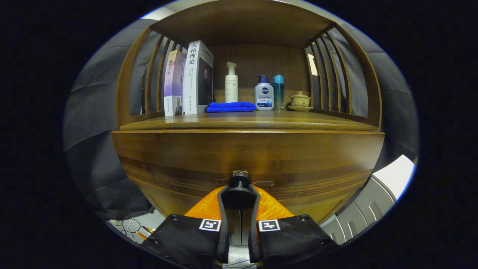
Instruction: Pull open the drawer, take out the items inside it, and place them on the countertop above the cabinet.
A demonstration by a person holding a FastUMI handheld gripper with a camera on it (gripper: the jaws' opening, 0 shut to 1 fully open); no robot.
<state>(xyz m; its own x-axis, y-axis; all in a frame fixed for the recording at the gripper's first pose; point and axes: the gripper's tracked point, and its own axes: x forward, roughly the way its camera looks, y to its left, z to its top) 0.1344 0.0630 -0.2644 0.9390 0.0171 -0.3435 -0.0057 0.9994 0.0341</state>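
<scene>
**Gripper closed on the drawer knob, shelf items above**

Well beyond the fingers, on the countertop [246, 120] of the wooden cabinet [186, 149], stands a row of things. The white-spined book [197, 77] carries the large Chinese characters 人格理论 down its spine. Just beside it, on the side away from the bottles, a second book [173, 83] with a pale purple cover also bears Chinese writing, too small to read with confidence. A folded blue cloth [230, 107] lies at the foot of the white-spined book, and a white pump bottle [231, 83] stands just behind the cloth. Next along is a pump bottle [264, 93] with a round blue NIVEA badge; its smaller print cannot be made out. A slim teal bottle [278, 92] stands touching or nearly touching it, and a lidded ceramic cup [300, 101] on a saucer, with a dark brush mark on its side, sits furthest along.

The gripper [239, 198] is nearly closed. The dark round knob [239, 182] of the drawer [298, 175] sits between its fingertips, and both fingers appear to press against the knob's sides. The drawer front lies directly ahead of the fingers, below the countertop, and looks flush with the cabinet, though the fisheye bend makes that hard to judge.
</scene>
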